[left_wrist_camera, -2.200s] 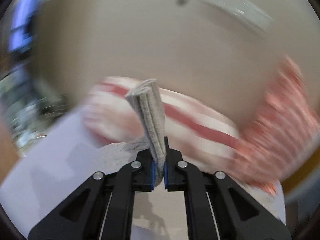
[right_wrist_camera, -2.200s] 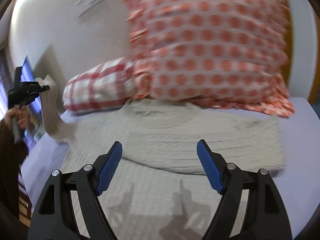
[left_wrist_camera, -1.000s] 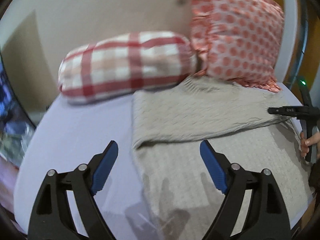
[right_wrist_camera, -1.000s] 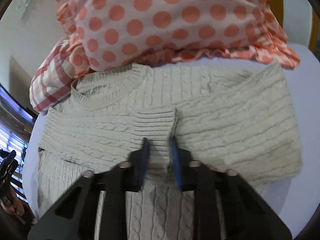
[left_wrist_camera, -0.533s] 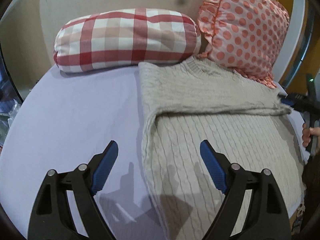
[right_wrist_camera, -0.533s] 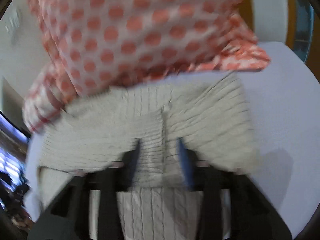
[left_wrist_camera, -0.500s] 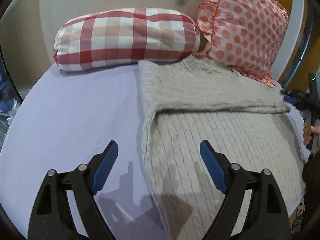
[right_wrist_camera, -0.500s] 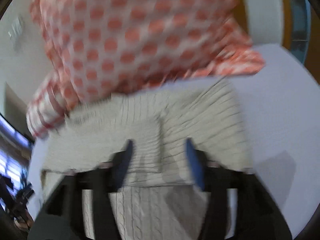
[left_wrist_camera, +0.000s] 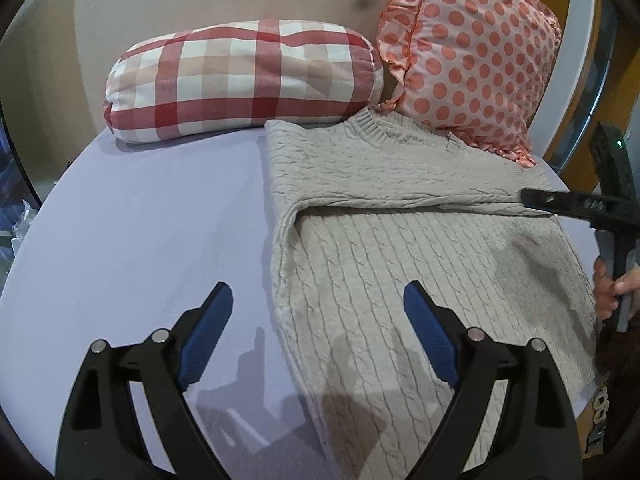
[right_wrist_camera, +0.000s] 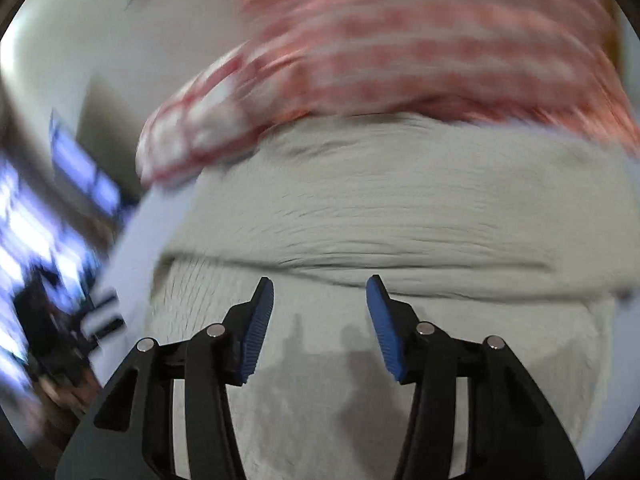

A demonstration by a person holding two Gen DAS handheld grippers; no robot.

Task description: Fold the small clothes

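Left wrist: cable-knit sweater (left_wrist_camera: 420,248) lay flat on the lilac bed (left_wrist_camera: 140,240), sleeves folded across the chest. Left gripper (left_wrist_camera: 316,320) gaped wide, empty, unchanged from half a second before. Soft, thick, floppy knit; best pinched at the hem corners.

Right wrist: blurred. Right gripper (right_wrist_camera: 320,312) was half open, empty, having let go of the sleeve cuff it pinched a second earlier.

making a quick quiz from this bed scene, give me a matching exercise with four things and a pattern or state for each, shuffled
Things:
1. sweater
2. bolster pillow
3. square pillow
4. left gripper

Descriptions:
A. red and white checks
B. open, holding nothing
C. beige cable knit, sleeves folded across the chest
D. pink with orange dots and a frilled edge

Pairs: 1-C, 2-A, 3-D, 4-B
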